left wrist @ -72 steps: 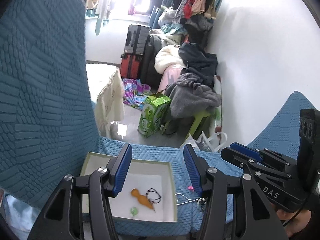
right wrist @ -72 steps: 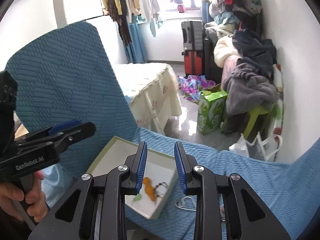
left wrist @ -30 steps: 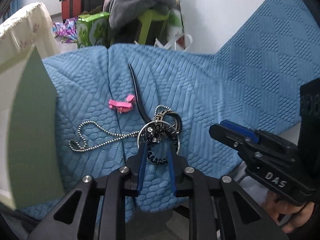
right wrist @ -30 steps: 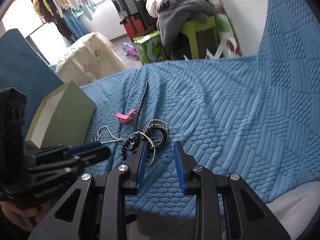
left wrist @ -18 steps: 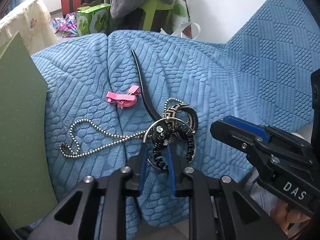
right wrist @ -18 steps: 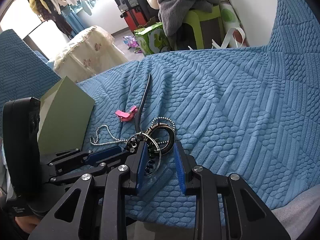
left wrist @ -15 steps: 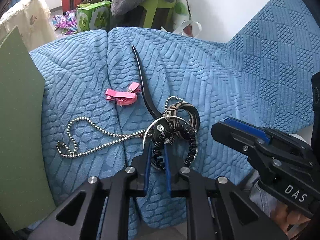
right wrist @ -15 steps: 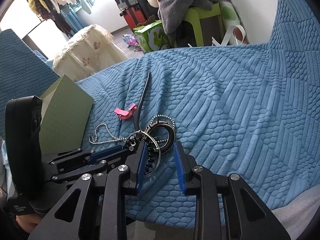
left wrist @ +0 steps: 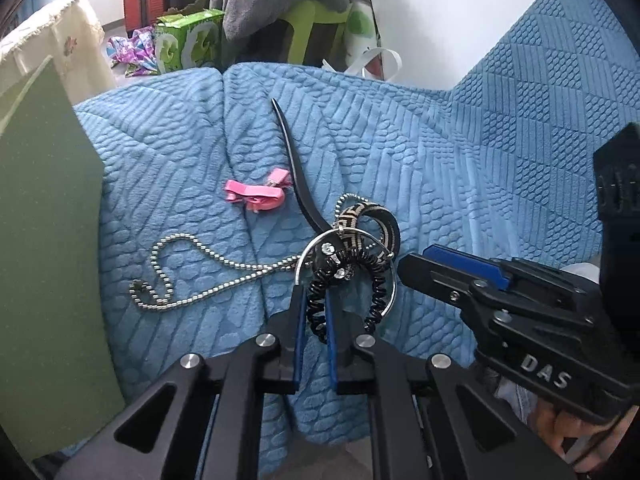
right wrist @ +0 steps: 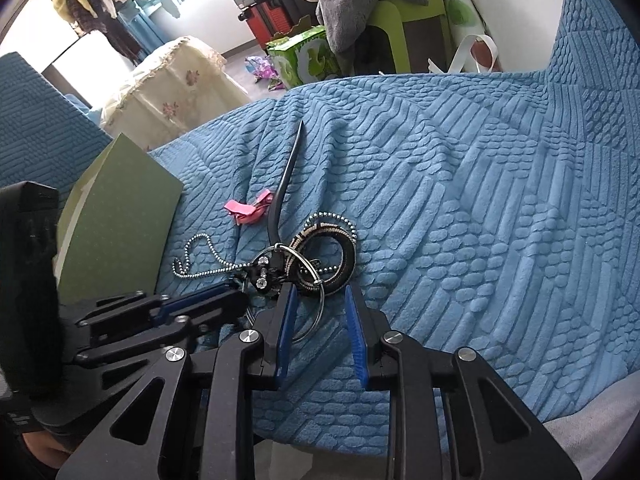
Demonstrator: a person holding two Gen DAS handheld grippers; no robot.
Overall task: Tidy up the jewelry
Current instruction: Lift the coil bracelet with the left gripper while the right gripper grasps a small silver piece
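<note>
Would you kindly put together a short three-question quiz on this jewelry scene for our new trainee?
1. True or false: the left gripper is shut on the black coiled bracelet.
2. Which item lies closest to the green box?
A. pink hair clip
B. silver ball-chain necklace
C. black-and-tan woven bangle
3. Fill in: the right gripper has its jaws ____, with a thin silver ring between them.

Key: 1 true. 2 B. 3 open.
</note>
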